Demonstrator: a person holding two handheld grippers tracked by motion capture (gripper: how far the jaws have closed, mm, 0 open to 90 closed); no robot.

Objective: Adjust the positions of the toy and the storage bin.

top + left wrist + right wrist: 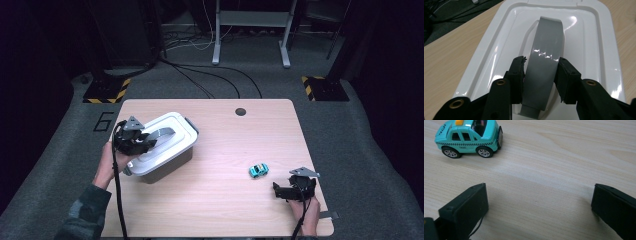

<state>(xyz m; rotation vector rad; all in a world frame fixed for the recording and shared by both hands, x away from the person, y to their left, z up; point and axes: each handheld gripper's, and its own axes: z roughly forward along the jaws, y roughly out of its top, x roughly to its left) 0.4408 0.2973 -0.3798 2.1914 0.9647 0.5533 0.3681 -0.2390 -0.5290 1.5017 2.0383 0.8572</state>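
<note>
Left claw grasping grey handle of white box lid.
Judged next: lift lid straight off. Right claw released, near toy taxi.

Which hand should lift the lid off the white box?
Left. The left tool is shut on the grey handle of the lid, so it could probably lift straight away. The right tool sits open on the table by the toy car, far from the box.
</note>
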